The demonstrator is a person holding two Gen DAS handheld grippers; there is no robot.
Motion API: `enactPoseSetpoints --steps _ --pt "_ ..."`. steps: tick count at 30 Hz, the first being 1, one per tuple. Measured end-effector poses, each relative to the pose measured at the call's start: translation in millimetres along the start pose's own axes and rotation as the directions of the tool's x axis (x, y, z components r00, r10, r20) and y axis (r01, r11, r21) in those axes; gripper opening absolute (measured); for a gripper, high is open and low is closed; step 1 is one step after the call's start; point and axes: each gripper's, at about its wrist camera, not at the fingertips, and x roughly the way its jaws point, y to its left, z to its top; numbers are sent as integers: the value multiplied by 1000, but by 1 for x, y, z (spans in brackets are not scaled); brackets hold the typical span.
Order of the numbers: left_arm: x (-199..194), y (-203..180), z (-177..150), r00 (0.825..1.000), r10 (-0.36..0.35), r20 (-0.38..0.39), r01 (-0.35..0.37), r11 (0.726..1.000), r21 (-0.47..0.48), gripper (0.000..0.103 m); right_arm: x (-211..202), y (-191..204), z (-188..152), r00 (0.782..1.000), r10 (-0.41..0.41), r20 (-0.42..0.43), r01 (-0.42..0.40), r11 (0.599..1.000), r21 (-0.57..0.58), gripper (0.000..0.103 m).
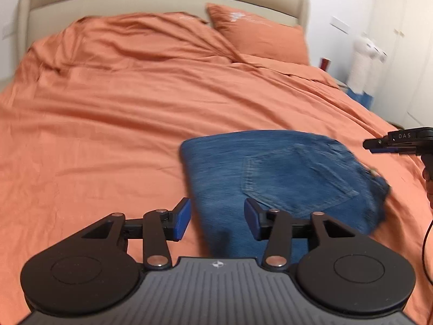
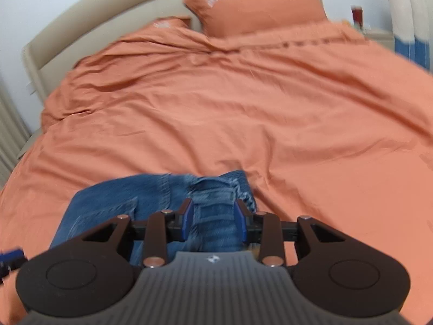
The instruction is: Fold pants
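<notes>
Folded blue jeans (image 1: 284, 168) lie on the orange bedcover (image 1: 121, 124), back pocket up. My left gripper (image 1: 216, 219) hovers over their near left edge, jaws open with nothing gripped; denim shows below the gap and the left pad is over the cover. In the right wrist view the jeans (image 2: 151, 189) sit just ahead, waistband and belt loops toward my right gripper (image 2: 213, 216). Its jaws are parted, with denim seen behind the gap and not pinched. From the left wrist view the right gripper (image 1: 369, 146) sits off the jeans' right side, apart from them.
An orange pillow (image 1: 259, 35) leans on the beige headboard (image 1: 162, 2) at the far end. A nightstand with a red item (image 1: 324, 63) and a white-and-blue object (image 1: 362, 67) stand beside the bed's right side, near white cupboards (image 1: 406, 40). A cable (image 1: 426, 243) hangs at right.
</notes>
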Motion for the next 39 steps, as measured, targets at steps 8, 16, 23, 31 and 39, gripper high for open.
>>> enactPoseSetpoints --steps 8,16,23,31,39 --pt "-32 -54 -38 994 17 -111 4 982 188 68 -62 6 -67 991 -25 130 42 991 -131 30" --pt "7 -77 -73 966 201 -160 -130 920 369 60 -44 -12 -88 987 -19 157 31 997 -77 30" --pt "1 -77 -71 958 250 -141 -168 886 432 21 -24 -7 -93 993 -20 116 34 991 -127 30" --pt "11 -85 -96 936 304 -176 -154 807 570 16 -10 -20 -98 998 -66 23 68 990 -122 30" --pt "10 -73 -106 929 278 -246 -127 861 492 11 -2 -22 -105 997 -71 28 74 988 -135 30"
